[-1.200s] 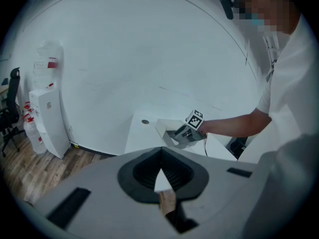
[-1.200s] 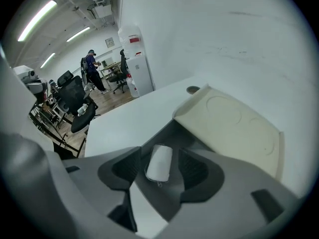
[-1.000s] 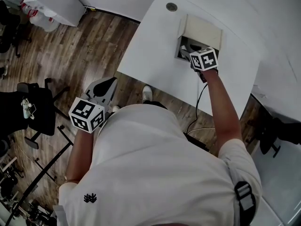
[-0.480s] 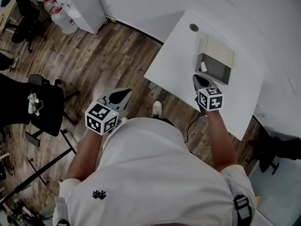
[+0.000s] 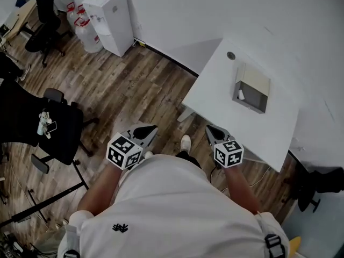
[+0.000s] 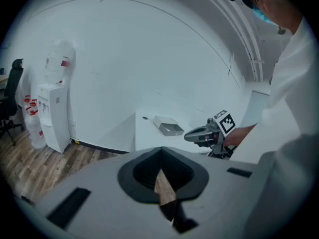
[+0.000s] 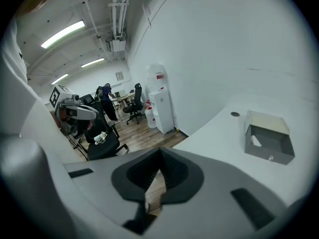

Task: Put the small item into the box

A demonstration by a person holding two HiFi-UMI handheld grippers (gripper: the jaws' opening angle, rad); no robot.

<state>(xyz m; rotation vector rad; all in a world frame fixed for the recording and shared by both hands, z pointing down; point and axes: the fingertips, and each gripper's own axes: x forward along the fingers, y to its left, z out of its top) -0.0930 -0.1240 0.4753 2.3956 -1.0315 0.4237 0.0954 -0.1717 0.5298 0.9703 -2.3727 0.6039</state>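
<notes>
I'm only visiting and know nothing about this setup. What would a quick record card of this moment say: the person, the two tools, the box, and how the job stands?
Person: stands on the wood floor, back from the white table
Left tongs: shut, empty, over the floor
Right tongs: shut, empty, near the table's edge
Box: open, on the table, touched by neither tool
Small item: white, lying inside the box
Job: looks done

An office: a water dispenser (image 5: pixel 114 20) against the white wall, spare bottles (image 5: pixel 86 34) and swivel chairs (image 5: pixel 45 7) beside it, on a wood-laminate floor (image 5: pixel 123 90).
</notes>
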